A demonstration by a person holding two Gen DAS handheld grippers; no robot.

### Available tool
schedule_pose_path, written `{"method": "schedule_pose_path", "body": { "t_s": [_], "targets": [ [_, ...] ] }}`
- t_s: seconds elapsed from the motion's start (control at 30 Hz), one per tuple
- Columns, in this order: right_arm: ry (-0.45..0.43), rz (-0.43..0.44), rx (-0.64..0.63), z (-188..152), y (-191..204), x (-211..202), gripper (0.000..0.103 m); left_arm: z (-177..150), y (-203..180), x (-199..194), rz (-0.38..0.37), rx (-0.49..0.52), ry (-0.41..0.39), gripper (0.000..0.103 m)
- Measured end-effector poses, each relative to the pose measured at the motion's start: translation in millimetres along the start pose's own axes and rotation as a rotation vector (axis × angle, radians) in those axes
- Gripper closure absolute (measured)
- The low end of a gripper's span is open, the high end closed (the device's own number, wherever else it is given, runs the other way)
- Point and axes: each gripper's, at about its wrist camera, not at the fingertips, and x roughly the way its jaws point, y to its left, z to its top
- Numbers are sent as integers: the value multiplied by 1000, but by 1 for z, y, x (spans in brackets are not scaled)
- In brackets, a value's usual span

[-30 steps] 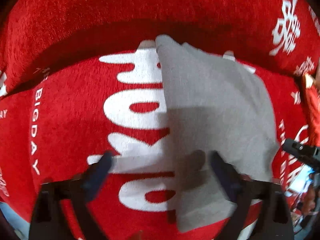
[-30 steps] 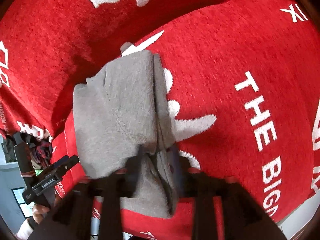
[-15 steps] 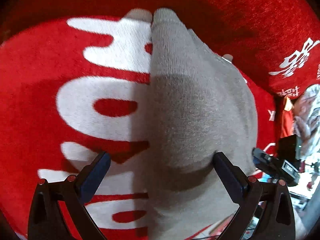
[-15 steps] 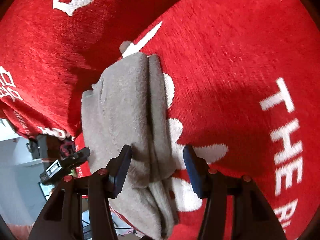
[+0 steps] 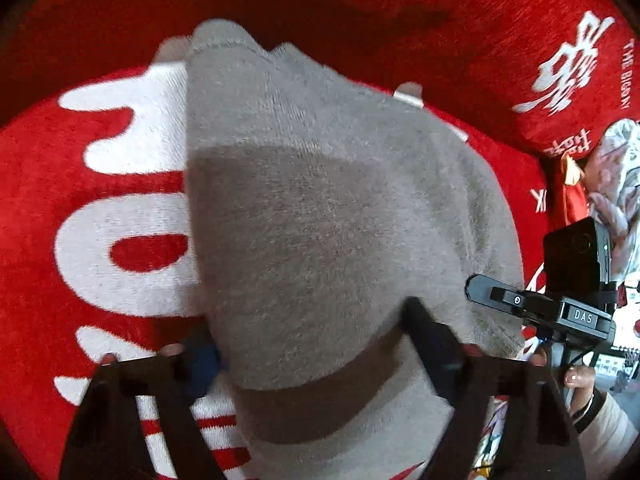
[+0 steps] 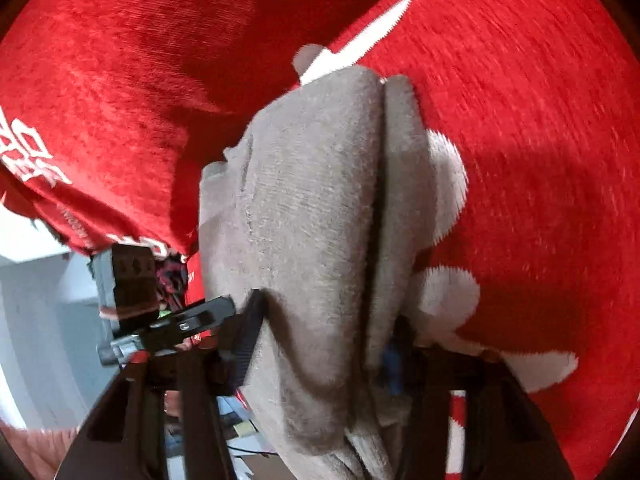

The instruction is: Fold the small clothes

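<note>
A folded grey knit garment (image 5: 320,216) lies on a red cloth with white lettering (image 5: 60,184). My left gripper (image 5: 312,344) stands open around the garment's near edge, one finger on each side, the cloth bulging between them. In the right wrist view the same garment (image 6: 312,220) shows its stacked folded layers. My right gripper (image 6: 324,340) is open too, its fingers on either side of the garment's near end. The right gripper's body shows at the right of the left wrist view (image 5: 560,312).
The red cloth (image 6: 520,120) rises into a draped back behind the garment. At the left of the right wrist view the cloth's edge ends over a pale floor (image 6: 36,304). A person's hand (image 5: 580,384) and clutter show at the far right.
The right gripper has let go of the garment and opened. Both grippers have pushed forward and closed in around the garment's near edge, which now bulges between the fingers.
</note>
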Motion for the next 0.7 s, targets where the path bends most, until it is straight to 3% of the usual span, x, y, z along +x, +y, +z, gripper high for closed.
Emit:
{"method": "schedule_pose_path", "body": {
  "t_s": [0.07,0.13,0.3,0.5,0.7],
  "targets": [
    [-17,43,14,-6,4,-5,72,-4,1,-11,-20,7,-24,52],
    [-27,86,23,-12,12,-8,73,-6,2,-21,-57,10,-32,55],
    [-40,168,33,-33,39,-13,73,-16,0,-49,-96,42,-46,56],
    [-22,199,19,-63,70,-12,73,-45,10,-91,-117,44,-74,56],
    [40,220,22,-95,91,11,73,-86,46,-117,-70,29,-65,56]
  ]
}}
